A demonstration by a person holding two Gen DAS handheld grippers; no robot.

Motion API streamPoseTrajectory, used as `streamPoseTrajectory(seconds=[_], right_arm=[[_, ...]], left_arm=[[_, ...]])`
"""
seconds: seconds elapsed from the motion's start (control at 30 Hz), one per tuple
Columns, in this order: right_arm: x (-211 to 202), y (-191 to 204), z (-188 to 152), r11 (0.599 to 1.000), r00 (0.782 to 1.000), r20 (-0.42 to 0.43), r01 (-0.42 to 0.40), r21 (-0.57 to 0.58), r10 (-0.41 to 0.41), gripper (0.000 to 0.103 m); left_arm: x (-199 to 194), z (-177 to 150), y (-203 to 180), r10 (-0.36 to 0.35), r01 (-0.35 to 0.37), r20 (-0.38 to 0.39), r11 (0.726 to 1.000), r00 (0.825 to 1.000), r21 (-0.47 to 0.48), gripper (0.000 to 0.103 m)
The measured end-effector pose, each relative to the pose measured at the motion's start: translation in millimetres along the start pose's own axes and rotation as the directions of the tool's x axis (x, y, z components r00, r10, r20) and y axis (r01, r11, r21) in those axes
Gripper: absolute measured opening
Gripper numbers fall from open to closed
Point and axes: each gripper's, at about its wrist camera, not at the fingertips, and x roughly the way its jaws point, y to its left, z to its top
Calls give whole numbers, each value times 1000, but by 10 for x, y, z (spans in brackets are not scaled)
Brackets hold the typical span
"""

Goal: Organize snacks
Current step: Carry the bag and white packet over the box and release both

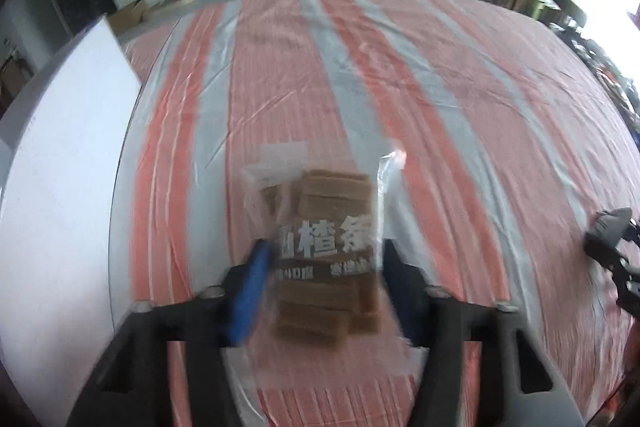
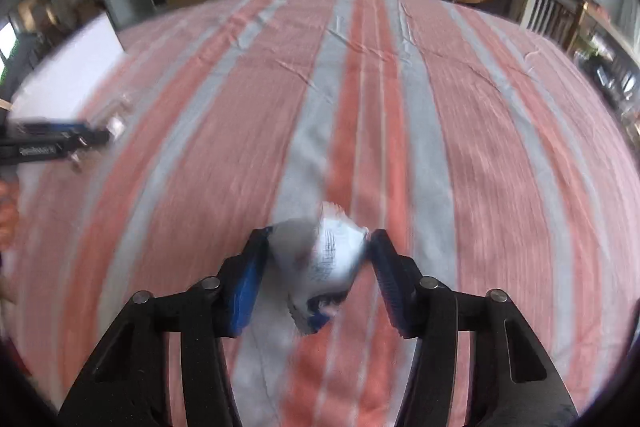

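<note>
A: What's in view? Quick pls.

B: Two wrist cams, both looking down at a bench under a red-and-grey striped cloth. I'll use that cloth as the landmark. Left tongs sit astride a clear snack bag of brown strips w/ white print. The bag lies on the cloth near its front edge, towards the left side, close to a white panel beside the bench.

A: Are the left tongs gripping?

B: Pads are against the bag's two sides, so clenched on it as far as I can tell; frame is blurred.

A: And the right?

B: Right tongs are clamped on a small white packet w/ dark print and a blue corner, just over the cloth's front-middle stripes. Whether it's lifted off the cloth, can't tell.

A: How will these handle?

B: My guess: both light. The clear bag is slick film, floppy at the empty top flap, but the stacked strips inside give it a firm core. Best grip is across that middle, where the tongs are now; grabbing the flap would let it swing or slip. The white packet looks puffy and soft, crushable contents poss. Pinch across the body, gently, not the sealed edge.

A: Other tongs visible?

B: Yes, each cam catches the other at its edge.
</note>
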Motion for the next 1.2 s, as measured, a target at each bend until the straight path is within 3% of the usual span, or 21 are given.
streamPoseTrajectory(seconds=[0.1,0.2,0.33,0.4,0.5,0.57,0.67,0.77,0.83,0.97,1.07,1.13,1.2], right_arm=[[-126,-32,21,999,999,-4,-47,22,47,51],[-360,34,94,993,993,35,-114,34,113,51],[-723,352,348,977,972,100,-214,8,212,51],[-892,598,483,961,953,128,-275,-21,275,48],[-1133,1088,714,928,916,153,-360,-98,371,46],[-1277,1592,886,886,879,145,-429,-177,455,46],[-1354,2240,1044,811,816,98,-538,-231,569,46],[-1346,2962,1145,726,753,16,-629,-278,658,46],[-1248,3360,1170,698,738,-32,-649,-302,674,46],[-951,3875,1080,689,751,-112,-646,-328,651,62],[-861,3937,1020,711,773,-110,-621,-331,624,62],[-916,3919,1009,714,782,-90,-604,-355,616,62],[-999,3926,977,727,809,-51,-553,-407,586,64]], left_arm=[[-165,-98,54,-34,34,29,999,999,-31,41],[-473,-255,133,-103,113,96,988,990,-102,41],[-1103,-514,248,-231,273,213,942,949,-197,41],[-1546,-649,375,-276,348,293,908,916,-232,41],[-2127,-768,622,-258,375,401,893,879,-247,41],[-2519,-866,915,-189,339,464,902,866,-266,41],[-2862,-1045,1368,-36,223,491,918,870,-328,41],[-2920,-1274,1817,139,63,429,904,893,-423,41],[-2858,-1420,2027,215,-20,374,887,902,-461,42],[-2659,-1630,2273,319,-148,280,856,906,-496,60],[-2631,-1736,2276,365,-196,270,846,891,-496,79],[-2668,-1775,2198,433,-262,279,833,857,-487,96],[-2638,-1746,2057,509,-346,277,811,815,-472,103]])
